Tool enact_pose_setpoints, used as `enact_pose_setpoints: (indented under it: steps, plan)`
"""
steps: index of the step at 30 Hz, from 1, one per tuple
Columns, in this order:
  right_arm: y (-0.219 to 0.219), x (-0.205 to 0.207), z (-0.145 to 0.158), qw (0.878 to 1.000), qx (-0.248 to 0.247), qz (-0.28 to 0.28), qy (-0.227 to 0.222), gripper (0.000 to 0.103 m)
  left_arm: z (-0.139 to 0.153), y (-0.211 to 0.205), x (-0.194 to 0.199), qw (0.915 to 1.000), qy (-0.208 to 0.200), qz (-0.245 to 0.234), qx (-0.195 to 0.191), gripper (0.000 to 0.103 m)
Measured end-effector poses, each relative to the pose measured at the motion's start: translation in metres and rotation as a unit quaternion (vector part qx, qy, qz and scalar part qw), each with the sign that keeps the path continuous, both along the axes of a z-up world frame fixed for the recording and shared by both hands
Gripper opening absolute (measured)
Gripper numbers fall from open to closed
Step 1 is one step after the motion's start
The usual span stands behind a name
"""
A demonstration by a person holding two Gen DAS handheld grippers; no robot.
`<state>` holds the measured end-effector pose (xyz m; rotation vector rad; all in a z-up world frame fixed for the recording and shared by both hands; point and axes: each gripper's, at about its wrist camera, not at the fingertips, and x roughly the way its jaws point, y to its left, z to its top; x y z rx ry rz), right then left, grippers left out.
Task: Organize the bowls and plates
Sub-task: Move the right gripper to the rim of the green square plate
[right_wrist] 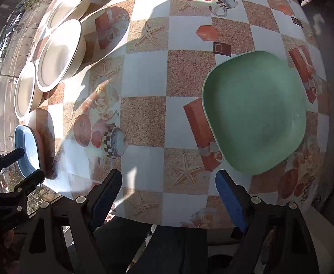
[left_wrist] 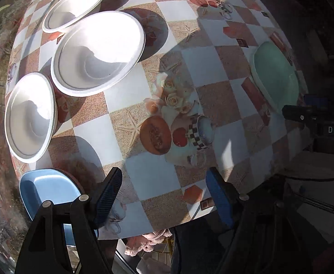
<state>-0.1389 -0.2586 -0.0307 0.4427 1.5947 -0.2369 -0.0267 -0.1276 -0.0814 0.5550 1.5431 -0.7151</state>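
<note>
The table (right_wrist: 144, 118) carries a green plate (right_wrist: 256, 111) on the right, three white bowls (left_wrist: 98, 52) left, a blue plate (left_wrist: 50, 187) nearest left. Both the right gripper (right_wrist: 167, 189) and left gripper (left_wrist: 164, 189) hang open and empty; a rim-edge grasp seems best.

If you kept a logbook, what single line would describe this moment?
left gripper open, empty | right gripper open, empty | green plate, blue plate, three white bowls untouched on table
</note>
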Motion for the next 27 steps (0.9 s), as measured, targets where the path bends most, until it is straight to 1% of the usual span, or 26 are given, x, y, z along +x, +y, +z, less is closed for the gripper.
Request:
enact_pose_setpoints:
  steps: [3, 5, 7, 8, 12, 13, 15, 17, 20, 22, 23, 24, 27]
  plan:
    - [-0.037, -0.006, 0.007, 0.998, -0.067, 0.001, 0.018, 0.085, -0.003, -0.040, -0.003, 0.9999, 0.008, -0.008, -0.002, 0.079]
    - [-0.068, -0.011, 0.008, 0.996, -0.090, -0.008, 0.027, 0.085, -0.008, -0.065, -0.004, 0.9996, 0.028, -0.010, -0.004, 0.079]
    - [-0.096, -0.016, 0.006, 0.994, -0.101, -0.019, 0.038, 0.085, -0.016, -0.086, -0.005, 0.9986, 0.053, -0.004, 0.002, 0.079]
    - [-0.107, -0.017, 0.004, 0.993, -0.103, -0.024, 0.042, 0.085, -0.019, -0.096, -0.006, 0.9983, 0.058, 0.001, 0.005, 0.079]
    - [-0.155, -0.021, -0.008, 0.991, -0.112, -0.034, 0.062, 0.085, -0.028, -0.129, -0.010, 0.9980, 0.059, 0.020, 0.012, 0.079]
    - [-0.154, -0.018, -0.018, 0.991, -0.112, -0.034, 0.064, 0.085, -0.030, -0.136, -0.012, 0.9978, 0.060, 0.024, 0.013, 0.079]
    - [-0.163, -0.013, -0.024, 0.991, -0.111, -0.029, 0.064, 0.085, -0.033, -0.145, -0.015, 0.9978, 0.057, 0.030, 0.018, 0.079]
    - [-0.157, -0.001, -0.040, 0.992, -0.111, -0.021, 0.058, 0.085, -0.037, -0.149, -0.018, 0.9979, 0.052, 0.032, 0.023, 0.079]
    - [-0.174, 0.012, -0.044, 0.993, -0.103, -0.006, 0.049, 0.085, -0.040, -0.152, -0.020, 0.9984, 0.032, 0.030, 0.036, 0.079]
    - [-0.177, 0.018, -0.051, 0.995, -0.082, -0.004, 0.047, 0.085, -0.040, -0.150, -0.020, 0.9985, 0.018, 0.032, 0.039, 0.079]
    - [-0.165, 0.019, -0.057, 0.996, -0.070, -0.003, 0.048, 0.085, -0.039, -0.145, -0.018, 0.9984, 0.013, 0.035, 0.042, 0.079]
    - [-0.167, 0.018, -0.062, 0.997, -0.057, -0.003, 0.048, 0.085, -0.039, -0.140, -0.015, 0.9982, 0.009, 0.040, 0.044, 0.079]
    - [-0.153, 0.015, -0.062, 0.999, -0.006, 0.003, 0.035, 0.086, -0.043, -0.132, -0.009, 0.9963, 0.009, 0.066, 0.054, 0.079]
